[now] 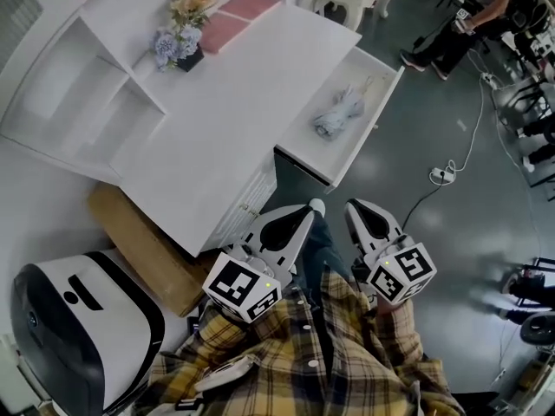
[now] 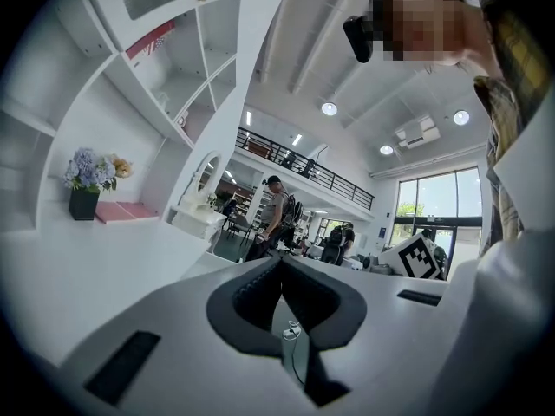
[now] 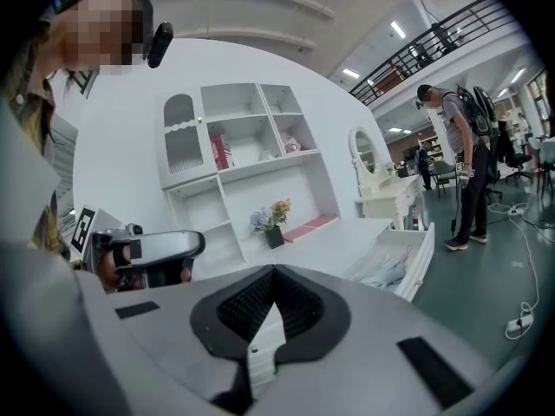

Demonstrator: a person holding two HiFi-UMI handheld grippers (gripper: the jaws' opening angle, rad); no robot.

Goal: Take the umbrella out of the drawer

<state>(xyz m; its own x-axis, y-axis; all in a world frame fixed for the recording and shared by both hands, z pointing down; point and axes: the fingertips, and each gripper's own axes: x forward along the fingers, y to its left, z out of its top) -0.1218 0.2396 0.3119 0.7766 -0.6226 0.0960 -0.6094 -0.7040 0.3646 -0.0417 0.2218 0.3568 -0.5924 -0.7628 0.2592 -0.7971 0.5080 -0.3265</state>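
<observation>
A folded pale grey umbrella (image 1: 338, 111) lies in the open white drawer (image 1: 375, 109) at the right end of the white desk (image 1: 234, 102). Both grippers hover near my body, short of the drawer's near end. My left gripper (image 1: 307, 214) is shut and empty, its jaws meeting tip to tip (image 2: 280, 263). My right gripper (image 1: 352, 208) is beside it, also shut with nothing held (image 3: 274, 271). The right gripper view shows the umbrella (image 3: 387, 271) in the drawer (image 3: 421, 251) ahead to the right, and the left gripper (image 3: 147, 254) to its left.
A flower pot (image 1: 184, 35) and a pink box (image 1: 236, 20) stand at the desk's back by the shelf unit. A cardboard box (image 1: 147, 250) and a white-and-black appliance (image 1: 78, 336) sit left of me. A power strip (image 1: 442, 175) lies on the floor; a person (image 1: 473, 20) sits farther off.
</observation>
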